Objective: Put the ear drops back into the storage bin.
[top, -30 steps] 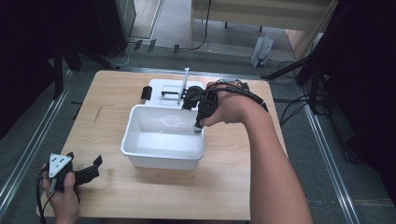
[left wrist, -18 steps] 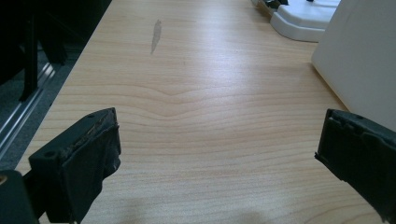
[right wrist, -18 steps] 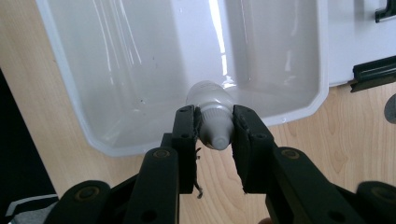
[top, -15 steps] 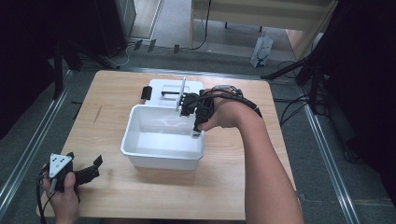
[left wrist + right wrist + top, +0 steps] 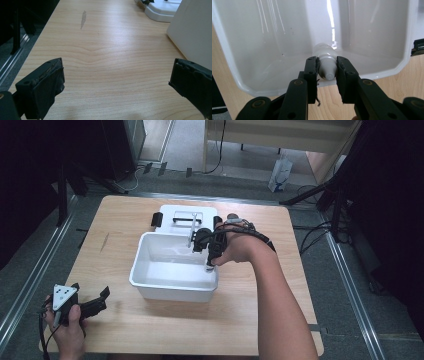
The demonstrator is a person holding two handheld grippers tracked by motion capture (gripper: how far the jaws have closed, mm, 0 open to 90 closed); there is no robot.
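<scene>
Two grippers were in play, and only one was busy. Biggest thing first: the wooden table [image 5: 260,320], and at its middle the white bin [image 5: 172,287], deep and glossy inside, with its white lid [image 5: 186,215] lying flat on the table just behind it.

Over the bin's right wall hung the right gripper [image 5: 326,70], jaws clenched on a small white bottle [image 5: 325,58]. In the right gripper view the bottle sat squarely between the two black pads, gripped at its neck, capped tip pointing back toward the camera and its wider body reaching down into the bin's corner. From the high view the same gripper [image 5: 210,262] pointed down inside the rim at the right-hand end.

Judging by that, the step in hand was setting the bottle down in the bin. The next move would call for a little more descent until the body rests on the floor of the bin, then a clean parting of the jaws and a straight lift clear of the wall.

Down at the near left corner, the left gripper [image 5: 97,302] lay idle, jaws released wide with bare wood between them [image 5: 115,82].
</scene>
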